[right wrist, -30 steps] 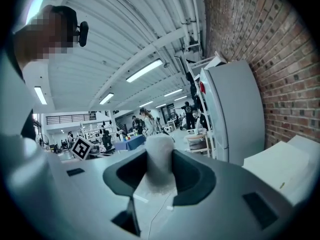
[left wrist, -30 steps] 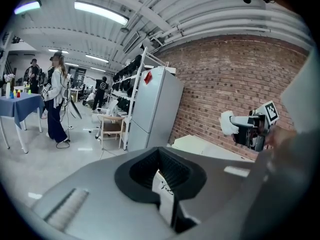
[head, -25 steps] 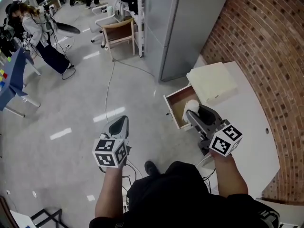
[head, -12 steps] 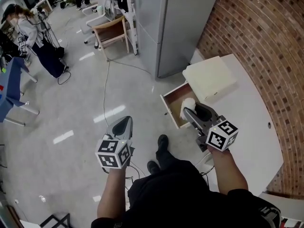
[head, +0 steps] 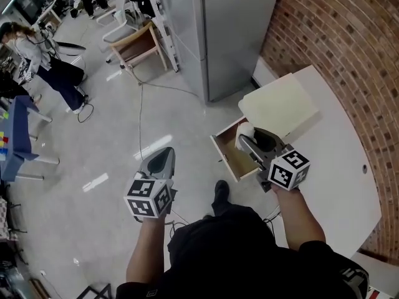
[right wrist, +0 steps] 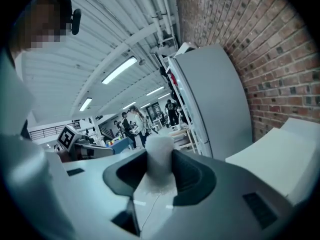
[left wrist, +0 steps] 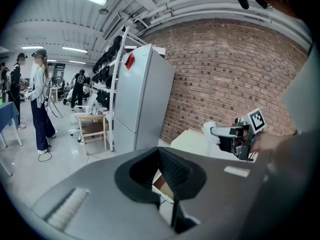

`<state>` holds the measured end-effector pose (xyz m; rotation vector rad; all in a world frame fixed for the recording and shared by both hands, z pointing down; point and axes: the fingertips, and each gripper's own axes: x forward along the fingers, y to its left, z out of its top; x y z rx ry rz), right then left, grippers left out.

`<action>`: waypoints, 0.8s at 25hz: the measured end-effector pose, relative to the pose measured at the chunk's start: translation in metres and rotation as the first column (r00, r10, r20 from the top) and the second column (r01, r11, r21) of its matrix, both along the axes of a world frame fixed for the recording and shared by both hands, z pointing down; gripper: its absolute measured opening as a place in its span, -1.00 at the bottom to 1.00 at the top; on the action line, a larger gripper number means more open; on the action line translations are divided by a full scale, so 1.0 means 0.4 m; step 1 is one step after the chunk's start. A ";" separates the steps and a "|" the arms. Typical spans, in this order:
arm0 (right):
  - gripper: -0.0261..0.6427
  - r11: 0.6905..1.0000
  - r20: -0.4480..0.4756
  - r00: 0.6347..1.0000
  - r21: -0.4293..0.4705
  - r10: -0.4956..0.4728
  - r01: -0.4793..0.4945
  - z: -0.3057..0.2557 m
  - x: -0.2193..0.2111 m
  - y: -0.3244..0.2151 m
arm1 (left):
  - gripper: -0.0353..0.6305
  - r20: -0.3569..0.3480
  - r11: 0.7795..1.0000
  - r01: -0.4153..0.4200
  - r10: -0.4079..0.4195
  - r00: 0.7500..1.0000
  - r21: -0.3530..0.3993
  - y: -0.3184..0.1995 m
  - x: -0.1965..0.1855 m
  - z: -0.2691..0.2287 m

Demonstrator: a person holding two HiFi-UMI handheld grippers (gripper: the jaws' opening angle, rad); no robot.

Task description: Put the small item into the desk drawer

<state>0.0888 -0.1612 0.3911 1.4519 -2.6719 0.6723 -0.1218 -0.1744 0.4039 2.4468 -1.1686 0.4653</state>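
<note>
My right gripper [head: 249,136] is shut on a small white, soft-looking item [head: 244,131], held over the far right end of the open wooden drawer [head: 227,156] of the white desk [head: 336,167]. In the right gripper view the white item [right wrist: 159,156] stands up between the two dark pads of the right gripper [right wrist: 160,170]. My left gripper [head: 159,159] hangs over the floor to the left of the drawer, jaws together with nothing in them. From the left gripper [left wrist: 162,171] view, the right gripper [left wrist: 227,134] and the item [left wrist: 209,128] show at the right.
A cream box [head: 278,106] lies on the desk just beyond the drawer. A tall grey cabinet [head: 230,30] stands by the brick wall [head: 349,42]. A wooden chair [head: 140,47], a floor cable [head: 140,114] and a person [head: 37,52] are at the back left.
The right gripper with the white item has edged a little toward the drawer's far end by the cream box. The left gripper has held its place. The person's foot stepped forward.
</note>
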 end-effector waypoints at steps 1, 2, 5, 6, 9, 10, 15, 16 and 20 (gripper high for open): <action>-0.44 1.000 0.000 1.000 -0.004 -0.005 0.005 0.006 0.009 -0.021 | -0.86 0.000 1.000 -0.004 0.004 1.000 -0.004 -0.020 0.016 0.000; -0.44 1.000 -0.002 1.000 -0.008 -0.012 0.012 0.012 0.016 -0.039 | -0.86 0.002 1.000 -0.010 0.010 1.000 -0.007 -0.037 0.030 0.000; -0.44 0.999 -0.025 0.999 -0.028 -0.031 0.030 0.037 0.028 -0.084 | -0.86 0.010 0.999 -0.027 0.028 1.000 -0.024 -0.079 0.064 0.012; -0.44 0.999 -0.028 0.999 -0.038 -0.030 0.029 0.047 0.031 -0.095 | -0.86 0.011 0.999 -0.033 0.033 0.999 -0.036 -0.088 0.072 0.021; -0.44 0.997 -0.036 0.999 -0.070 -0.021 0.019 0.084 0.033 -0.110 | -0.86 0.017 0.996 -0.057 0.059 0.998 -0.074 -0.106 0.088 0.059; -0.44 0.996 -0.044 0.999 -0.082 -0.020 0.017 0.101 0.032 -0.112 | -0.86 0.018 0.994 -0.065 0.066 0.998 -0.084 -0.115 0.091 0.076; -0.44 0.987 -0.075 0.997 -0.160 -0.016 0.004 0.184 0.018 -0.117 | -0.86 -0.002 0.988 -0.094 0.095 0.995 -0.122 -0.188 0.112 0.141; -0.44 0.985 -0.083 0.996 -0.174 -0.020 0.005 0.203 0.012 -0.122 | -0.86 -0.008 0.987 -0.096 0.096 0.995 -0.128 -0.207 0.115 0.152; -0.44 0.970 -0.110 0.993 -0.244 -0.034 0.007 0.295 -0.014 -0.127 | -0.86 -0.031 0.982 -0.102 0.099 0.995 -0.159 -0.266 0.122 0.210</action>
